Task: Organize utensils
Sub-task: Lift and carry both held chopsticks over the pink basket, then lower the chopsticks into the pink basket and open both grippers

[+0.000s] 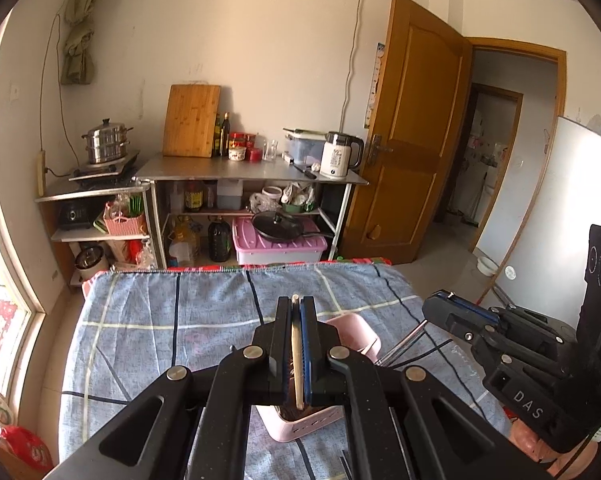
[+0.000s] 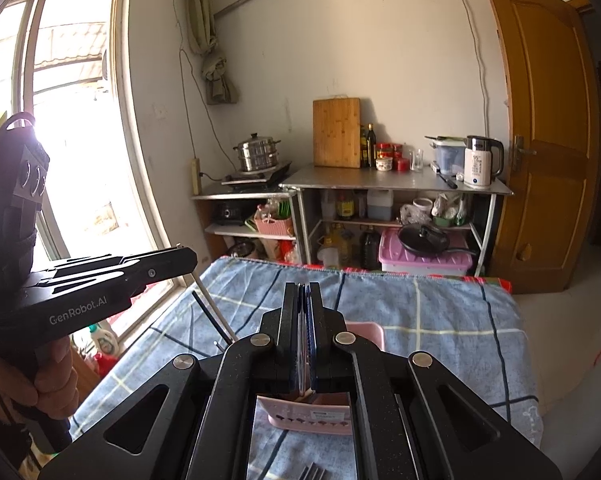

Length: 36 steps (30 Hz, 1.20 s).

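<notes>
2 grippers clamped shut, left gripper [image 1: 296, 300] on 1 wooden chopstick [image 1: 297, 354], right gripper [image 2: 302, 286] on 1 metal utensil [image 2: 300, 344], 1 pink holder [image 1: 358, 334] below.

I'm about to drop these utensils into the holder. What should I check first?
1. Left hand-held gripper shut on wooden chopstick: ok.
2. Right hand-held gripper shut on thin metal utensil: ok.
3. Pink utensil holder on checked cloth, below both grippers: ok.
4. Held utensils apart from each other: ok.
5. Holder's opening free: cannot tell, the grippers hide it.
</notes>
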{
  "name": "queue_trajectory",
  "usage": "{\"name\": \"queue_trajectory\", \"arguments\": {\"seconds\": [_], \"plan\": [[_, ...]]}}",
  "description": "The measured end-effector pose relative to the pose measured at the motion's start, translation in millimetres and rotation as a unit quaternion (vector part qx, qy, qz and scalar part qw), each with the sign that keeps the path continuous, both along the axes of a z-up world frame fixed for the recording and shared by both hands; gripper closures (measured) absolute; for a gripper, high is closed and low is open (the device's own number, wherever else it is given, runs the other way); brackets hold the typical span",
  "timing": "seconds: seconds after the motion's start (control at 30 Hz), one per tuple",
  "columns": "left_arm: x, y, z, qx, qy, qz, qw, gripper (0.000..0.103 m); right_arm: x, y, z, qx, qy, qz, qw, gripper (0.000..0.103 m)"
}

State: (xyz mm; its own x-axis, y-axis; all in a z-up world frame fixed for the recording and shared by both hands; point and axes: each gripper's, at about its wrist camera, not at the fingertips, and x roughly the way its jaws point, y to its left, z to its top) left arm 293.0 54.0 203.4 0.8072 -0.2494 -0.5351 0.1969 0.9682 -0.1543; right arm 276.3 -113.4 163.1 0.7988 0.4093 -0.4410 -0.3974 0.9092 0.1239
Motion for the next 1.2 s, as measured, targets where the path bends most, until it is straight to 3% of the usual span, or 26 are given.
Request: {"name": "queue_trajectory", "arguments": {"seconds": [0.6, 0.87, 1.2], "plan": [[15.1, -1.6, -66.3, 0.016, 0.044, -0.004, 0.9989, 0.099, 20.9, 6.9, -61.0, -0.031, 0.071, 0.003, 0.997, 0.099], [11.0, -1.0, -73.1, 0.022, 0.048, 0.001, 0.9986, 0.095, 21.1, 4.8, -73.0, -0.041, 0.088, 0.003, 0.995, 0.099], [-16.5, 4.1, -56.6, 0.019, 0.025, 0.013, 0.9994, 0.087, -2.1, -7.6, -51.3, -0.031, 0.059, -0.001, 0.998, 0.089]]}}
